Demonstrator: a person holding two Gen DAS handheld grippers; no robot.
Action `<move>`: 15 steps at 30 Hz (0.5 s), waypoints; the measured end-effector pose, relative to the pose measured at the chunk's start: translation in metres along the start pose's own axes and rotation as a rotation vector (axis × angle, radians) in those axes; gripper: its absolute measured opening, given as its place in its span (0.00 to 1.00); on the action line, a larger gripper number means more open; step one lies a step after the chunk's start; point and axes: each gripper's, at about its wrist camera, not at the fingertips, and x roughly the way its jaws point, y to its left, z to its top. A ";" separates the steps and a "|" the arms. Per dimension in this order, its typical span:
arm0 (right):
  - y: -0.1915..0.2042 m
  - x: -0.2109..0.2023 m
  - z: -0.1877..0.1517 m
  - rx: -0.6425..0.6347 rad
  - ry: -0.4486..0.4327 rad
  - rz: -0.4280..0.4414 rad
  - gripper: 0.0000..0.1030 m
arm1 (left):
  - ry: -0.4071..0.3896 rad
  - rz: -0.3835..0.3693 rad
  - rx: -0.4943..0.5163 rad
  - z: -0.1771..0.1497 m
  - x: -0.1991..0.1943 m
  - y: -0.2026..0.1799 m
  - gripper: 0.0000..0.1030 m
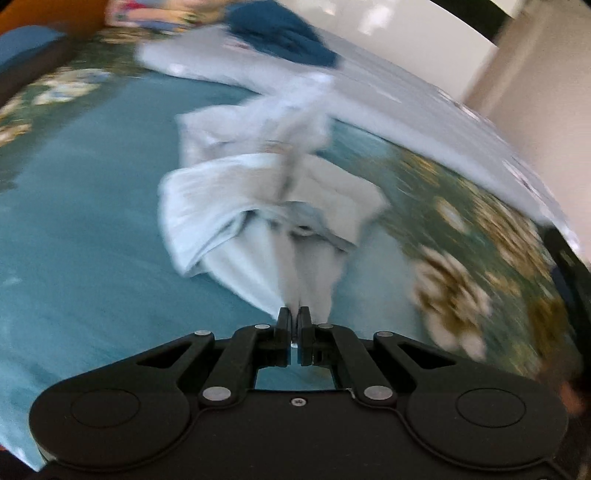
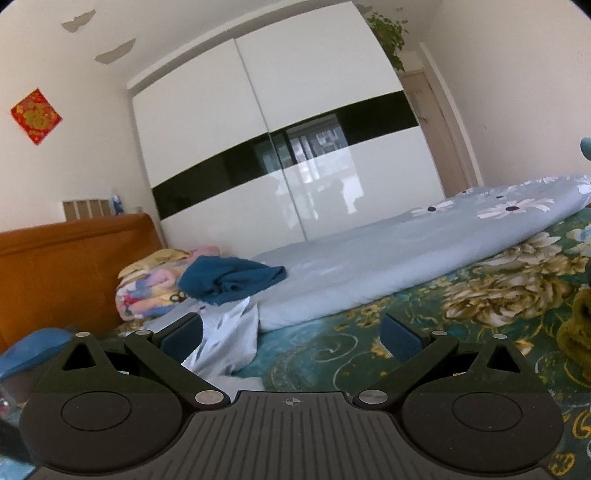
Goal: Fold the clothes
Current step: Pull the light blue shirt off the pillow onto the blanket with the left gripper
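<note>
Your left gripper (image 1: 294, 314) pinches the pale blue garment (image 1: 258, 206) above the bedspread (image 1: 74, 221); your right gripper (image 2: 291, 336) gapes empty.

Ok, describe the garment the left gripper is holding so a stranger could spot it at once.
Start at the bed with the teal floral sheet. In its middle lies a crumpled pale blue-white garment, one corner pinched in the left gripper. Unlike the flat daisy-print quilt behind, it is plain and bunched.

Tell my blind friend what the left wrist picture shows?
The left gripper is shut on a pale blue garment, pulling it across a teal bedsheet. A light blue quilt and a dark blue towel lie behind, all blurry.
</note>
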 end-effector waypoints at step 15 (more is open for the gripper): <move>-0.035 -0.004 0.005 0.122 -0.009 -0.078 0.99 | 0.082 -0.223 0.017 0.015 0.046 -0.063 0.04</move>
